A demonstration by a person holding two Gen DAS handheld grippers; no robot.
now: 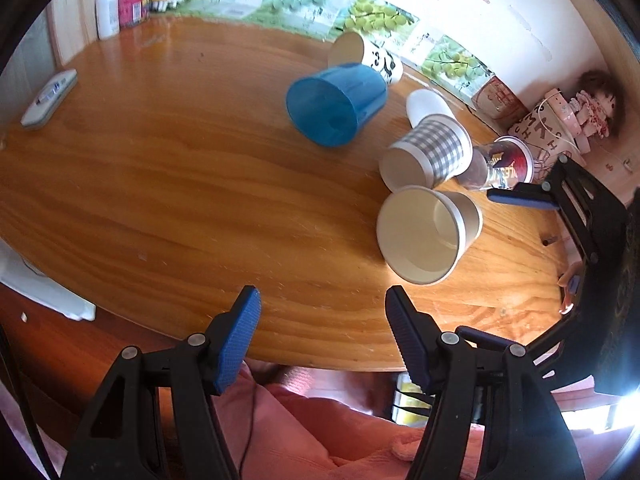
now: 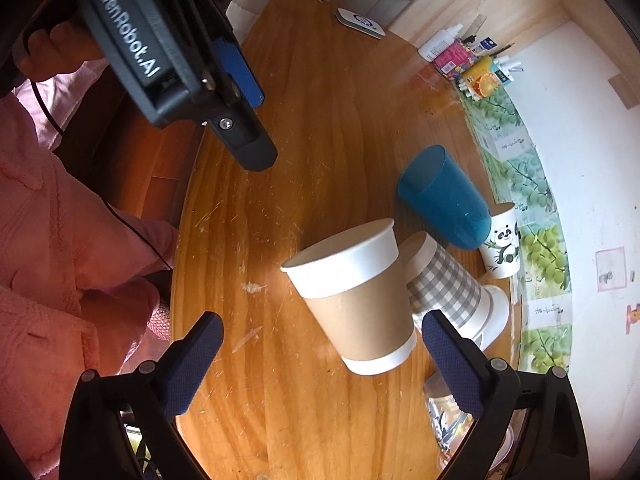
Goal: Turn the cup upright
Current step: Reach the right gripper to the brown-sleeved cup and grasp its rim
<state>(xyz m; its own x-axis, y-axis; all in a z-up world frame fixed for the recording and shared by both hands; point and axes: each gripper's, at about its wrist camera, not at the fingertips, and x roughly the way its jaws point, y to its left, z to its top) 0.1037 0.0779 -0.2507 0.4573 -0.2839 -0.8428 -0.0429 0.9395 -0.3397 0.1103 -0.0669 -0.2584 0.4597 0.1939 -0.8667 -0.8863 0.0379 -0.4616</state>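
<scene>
While lying on its side at centre frame of the right wrist view, brown-sleeved white paper cup [image 2: 356, 300] on wooden bench [image 2: 304, 128], rim toward upper left. Right hand-held gripper [image 2: 322, 360] spread wide, empty, just short of it. Left hand-held gripper [image 1: 322, 336] likewise wide, empty.

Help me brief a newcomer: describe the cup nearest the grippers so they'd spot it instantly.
On the wooden table, several cups lie tipped in a cluster. The brown-sleeved paper cup lies nearest the open right gripper; the checked cup beside it is grey plaid.
</scene>
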